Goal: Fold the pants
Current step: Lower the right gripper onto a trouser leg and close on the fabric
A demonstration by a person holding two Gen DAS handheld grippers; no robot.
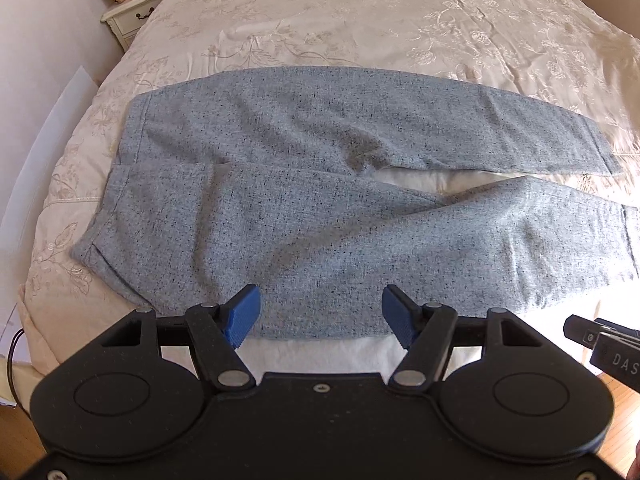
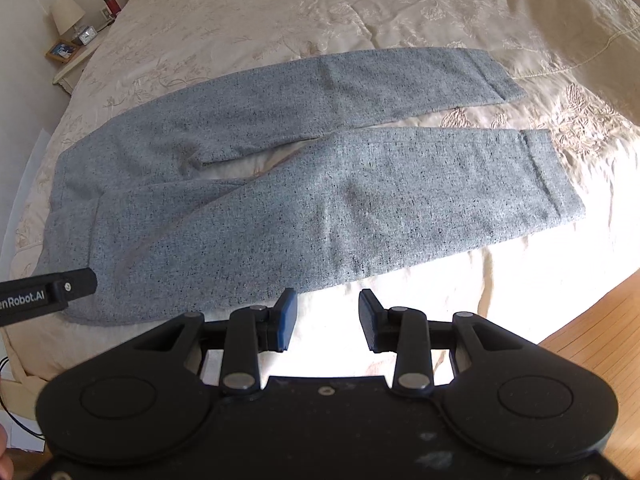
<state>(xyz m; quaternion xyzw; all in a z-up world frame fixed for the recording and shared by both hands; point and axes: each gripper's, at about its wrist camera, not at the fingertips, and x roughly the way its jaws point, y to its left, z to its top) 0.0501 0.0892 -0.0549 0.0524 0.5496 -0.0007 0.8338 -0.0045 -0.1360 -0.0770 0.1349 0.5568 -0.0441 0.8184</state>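
Left wrist view: the left gripper [image 1: 320, 316] hangs with its blue fingers [image 1: 240, 318] spread wide, nothing between them, above the near edge of the grey pants [image 1: 312, 208], which lie flat across the cream bedspread [image 1: 360, 20], legs parted. Right wrist view: the right gripper [image 2: 327, 316] is released too, fingers [image 2: 286, 318] apart and empty, over bare bedspread [image 2: 400, 320] just off the near leg's edge

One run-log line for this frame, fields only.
stage: pre-grasp | item: speckled grey woven pants flat on cream embroidered bedspread, legs apart | left gripper: jaws open, empty | right gripper: jaws open, empty
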